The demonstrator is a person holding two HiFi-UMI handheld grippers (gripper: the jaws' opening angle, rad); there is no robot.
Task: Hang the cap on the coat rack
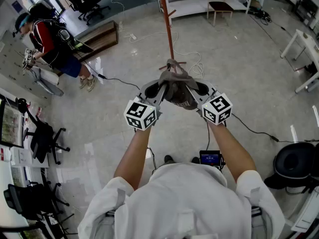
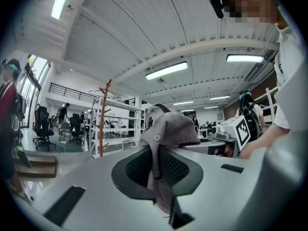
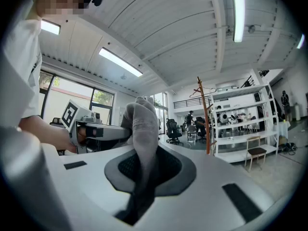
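The soft grey fabric cap (image 1: pixel 177 87) hangs bunched between the two tools, in front of the person's chest and above the floor. The left gripper (image 1: pixel 160 89) is clamped on a fold at the cap's left side, and the right gripper (image 1: pixel 197 89) pinches a fold on its right, so both share the load about equally. Both point level and away from the person. The slender reddish-brown wooden coat rack (image 1: pixel 168 29) stands on the far side of the cap, almost dead ahead and a touch left, its pole upright with short pegs angling upward. The cap is not yet on any peg; I judge it must travel forward and up.
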